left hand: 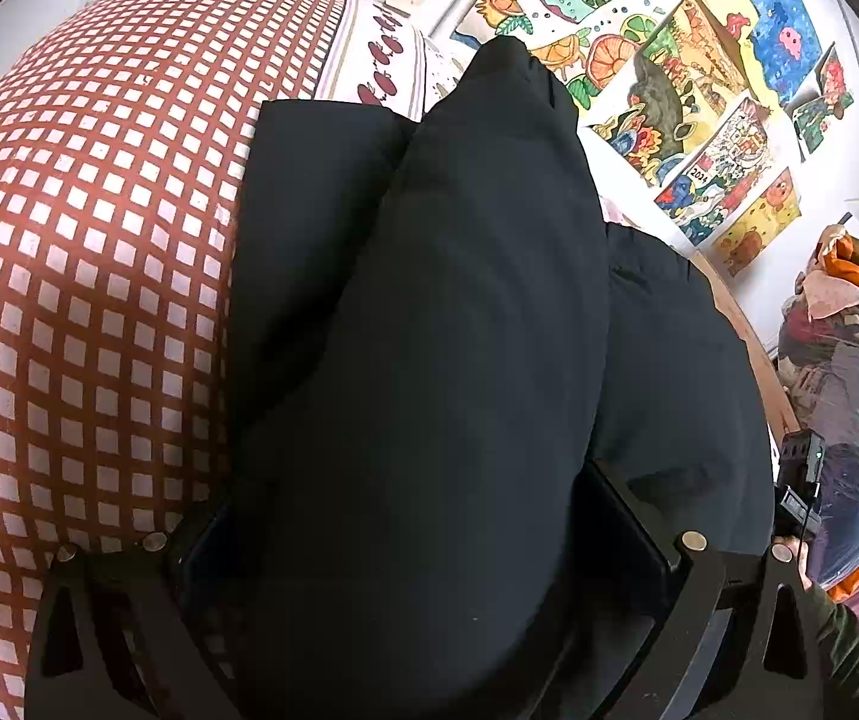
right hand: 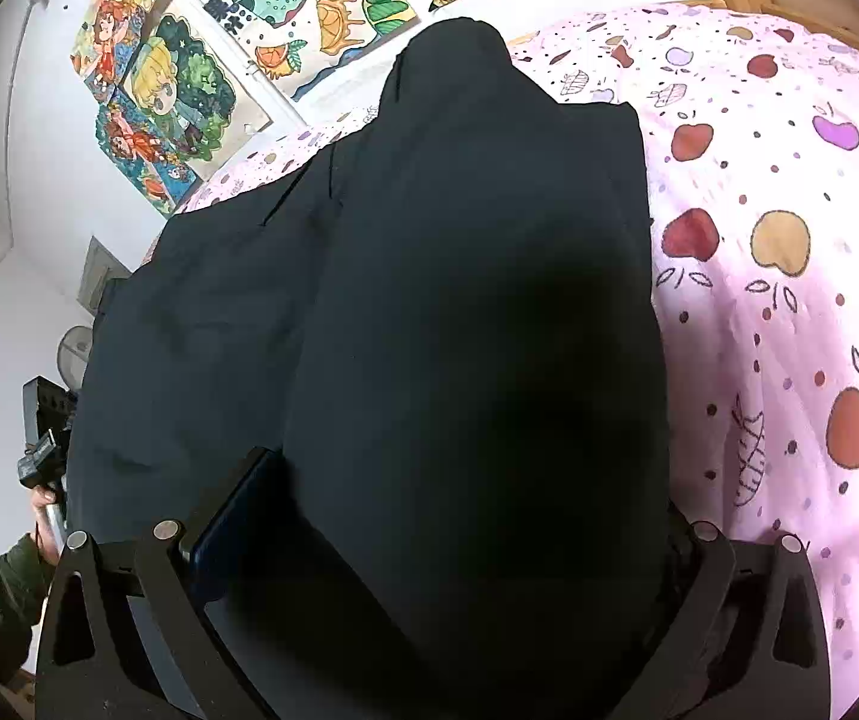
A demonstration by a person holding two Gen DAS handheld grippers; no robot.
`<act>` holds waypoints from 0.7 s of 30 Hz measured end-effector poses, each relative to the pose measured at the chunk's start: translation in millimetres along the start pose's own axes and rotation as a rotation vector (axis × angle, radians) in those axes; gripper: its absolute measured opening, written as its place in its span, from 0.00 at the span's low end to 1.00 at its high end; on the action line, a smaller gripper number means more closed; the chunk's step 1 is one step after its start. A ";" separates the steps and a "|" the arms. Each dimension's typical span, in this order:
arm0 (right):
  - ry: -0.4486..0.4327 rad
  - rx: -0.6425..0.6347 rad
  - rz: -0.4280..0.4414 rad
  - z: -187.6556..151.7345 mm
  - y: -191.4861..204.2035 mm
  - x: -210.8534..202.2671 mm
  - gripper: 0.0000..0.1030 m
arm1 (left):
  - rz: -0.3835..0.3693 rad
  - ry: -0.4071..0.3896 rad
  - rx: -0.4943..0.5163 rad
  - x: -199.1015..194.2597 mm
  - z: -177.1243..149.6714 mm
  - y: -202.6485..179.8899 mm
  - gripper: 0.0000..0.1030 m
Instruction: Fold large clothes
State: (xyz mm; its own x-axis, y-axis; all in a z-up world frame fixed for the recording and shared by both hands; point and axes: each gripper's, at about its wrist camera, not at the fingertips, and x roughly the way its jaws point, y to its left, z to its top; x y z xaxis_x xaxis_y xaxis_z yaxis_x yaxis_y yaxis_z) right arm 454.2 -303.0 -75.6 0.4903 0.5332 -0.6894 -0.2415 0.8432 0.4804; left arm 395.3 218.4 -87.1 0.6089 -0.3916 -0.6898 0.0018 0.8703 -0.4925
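A large black garment [left hand: 441,312] lies on the bed and fills the middle of both views; it also shows in the right wrist view [right hand: 459,300]. My left gripper [left hand: 423,552] is shut on a thick fold of it, which bulges up between the fingers and hides the tips. My right gripper [right hand: 435,546] is shut on another fold of the same garment [right hand: 189,312], which drapes over the fingers. The left gripper [right hand: 45,438] shows at the left edge of the right wrist view, and the right gripper [left hand: 798,480] at the right edge of the left wrist view.
A red and white checked cover [left hand: 81,276] lies left of the garment. A pink sheet with apple prints [right hand: 777,252] lies to its right. Colourful drawings [left hand: 687,96] hang on the wall behind. A pile of clothes [left hand: 843,360] sits at the right.
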 end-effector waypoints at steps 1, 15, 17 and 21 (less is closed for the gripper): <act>0.000 0.000 -0.002 0.0 2.3 -0.7 0.99 | -0.002 0.004 -0.001 0.1 0.5 -1.3 1.00; -0.049 0.005 0.018 1.9 24.9 -16.1 0.89 | -0.015 0.021 0.012 4.5 6.5 -17.1 0.98; -0.071 -0.078 -0.034 -1.5 39.2 -18.8 0.88 | -0.014 0.011 0.020 5.3 5.7 -16.1 0.98; -0.112 -0.264 -0.181 -12.0 73.8 -19.7 0.84 | -0.018 -0.021 0.039 6.4 1.1 -12.0 0.98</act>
State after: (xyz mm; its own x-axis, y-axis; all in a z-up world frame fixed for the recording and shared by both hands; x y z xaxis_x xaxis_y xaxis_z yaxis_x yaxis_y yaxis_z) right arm 416.6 -250.5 -33.1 0.6309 0.3743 -0.6796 -0.3433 0.9202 0.1880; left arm 400.0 205.8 -85.0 0.6253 -0.4014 -0.6692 0.0441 0.8744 -0.4833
